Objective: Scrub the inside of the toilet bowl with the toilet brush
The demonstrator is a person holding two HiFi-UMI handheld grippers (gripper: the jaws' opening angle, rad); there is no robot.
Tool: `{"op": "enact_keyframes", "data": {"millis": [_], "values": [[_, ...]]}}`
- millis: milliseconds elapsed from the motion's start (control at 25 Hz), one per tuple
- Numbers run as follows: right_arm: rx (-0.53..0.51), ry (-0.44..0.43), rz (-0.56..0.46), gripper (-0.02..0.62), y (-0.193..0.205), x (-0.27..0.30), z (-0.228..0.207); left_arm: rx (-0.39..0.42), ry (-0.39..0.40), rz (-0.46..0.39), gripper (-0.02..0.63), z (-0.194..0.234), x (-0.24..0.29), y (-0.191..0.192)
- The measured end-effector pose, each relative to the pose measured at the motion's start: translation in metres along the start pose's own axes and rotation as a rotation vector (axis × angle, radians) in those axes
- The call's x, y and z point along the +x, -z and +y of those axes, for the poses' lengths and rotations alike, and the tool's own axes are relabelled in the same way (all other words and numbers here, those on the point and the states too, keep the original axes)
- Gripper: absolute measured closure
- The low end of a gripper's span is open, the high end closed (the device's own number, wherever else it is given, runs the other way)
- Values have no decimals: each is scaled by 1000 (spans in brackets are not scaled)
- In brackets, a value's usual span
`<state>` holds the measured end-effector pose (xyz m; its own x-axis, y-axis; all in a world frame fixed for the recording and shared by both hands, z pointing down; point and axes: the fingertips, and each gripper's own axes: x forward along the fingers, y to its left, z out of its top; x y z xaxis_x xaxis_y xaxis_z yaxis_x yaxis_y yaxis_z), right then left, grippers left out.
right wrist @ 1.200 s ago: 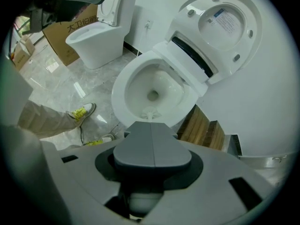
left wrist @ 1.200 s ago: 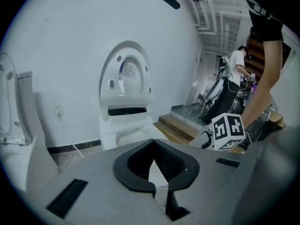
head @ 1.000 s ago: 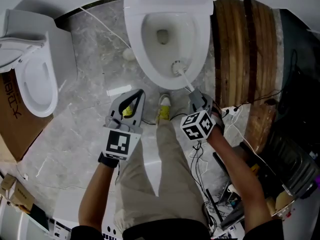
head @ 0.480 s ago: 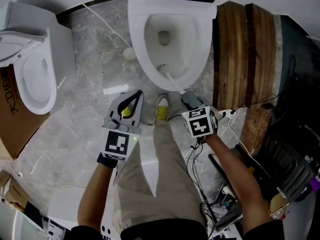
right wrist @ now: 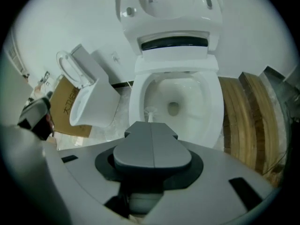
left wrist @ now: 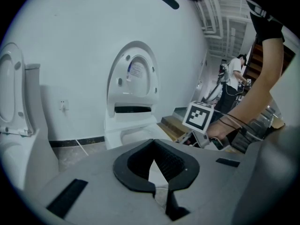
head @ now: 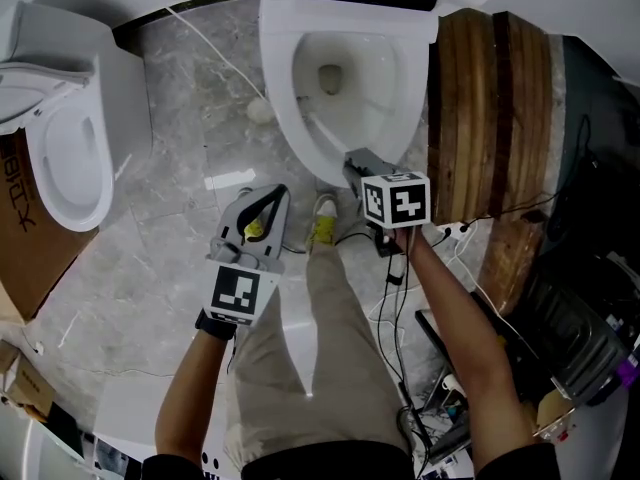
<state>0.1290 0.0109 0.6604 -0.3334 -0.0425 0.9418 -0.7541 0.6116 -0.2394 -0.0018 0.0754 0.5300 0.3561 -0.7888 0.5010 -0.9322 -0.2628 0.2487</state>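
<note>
My right hand-held gripper (head: 358,163) is at the front lip of the toilet bowl (head: 277,103). Its jaws are pressed flat together on the handle of the toilet brush (head: 322,136). In the right gripper view the two jaws meet along a straight seam (right wrist: 152,128), and the white brush head (right wrist: 150,111) shows just past their tips. It sits low against the inner wall on the left side of the bowl (right wrist: 213,111), to the left of the drain opening. From the head view the handle runs at a slant from the jaws down and left into the bowl. The seat and lid (right wrist: 168,1) stand upright behind the bowl.

My left hand-held gripper (head: 270,200) hangs over the marble floor (head: 170,228), in front of the bowl and left of my leg, well apart from the brush. Its curved jaws (left wrist: 153,149) meet at the tips and grip nothing; only the floor shows through the loop between the pads.

A second toilet (head: 70,168) stands to the left beside a cardboard box (head: 25,248). Wooden boards (head: 490,98) lie just right of the bowl. My yellow shoe (head: 325,218) rests on the floor at the bowl's foot.
</note>
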Motion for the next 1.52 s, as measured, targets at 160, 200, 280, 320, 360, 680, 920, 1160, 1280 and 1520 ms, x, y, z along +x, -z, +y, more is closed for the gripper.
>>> {"op": "enact_keyframes", "data": {"millis": [160,200,280,320,360,680,920,1160,1280,1520], "values": [[53,-6,-72,433,-53,22,-4,-12,-13,-9,589,12,2,1],[46,4,-89,433,-66,27,-4,-18,-18,-14,589,15,2,1],[21,33,-116,433,-93,36,-2,-28,-25,-15,589,20,2,3],[0,53,-127,432,-105,39,-1,-33,-27,-11,589,22,1,5],[-24,77,-135,433,-116,43,0,-37,-29,-7,589,24,1,7],[-272,271,-102,434,-153,47,-15,-60,-48,-3,589,39,0,10],[-586,398,-82,434,-163,42,-44,-34,-53,-9,589,39,4,4],[-711,505,-48,434,-164,30,-90,-18,-28,21,589,15,12,14],[-739,549,-11,434,-153,21,-113,-14,-12,10,589,-1,17,12],[-756,577,42,434,-128,4,-141,-11,28,22,589,-24,23,11]]}}
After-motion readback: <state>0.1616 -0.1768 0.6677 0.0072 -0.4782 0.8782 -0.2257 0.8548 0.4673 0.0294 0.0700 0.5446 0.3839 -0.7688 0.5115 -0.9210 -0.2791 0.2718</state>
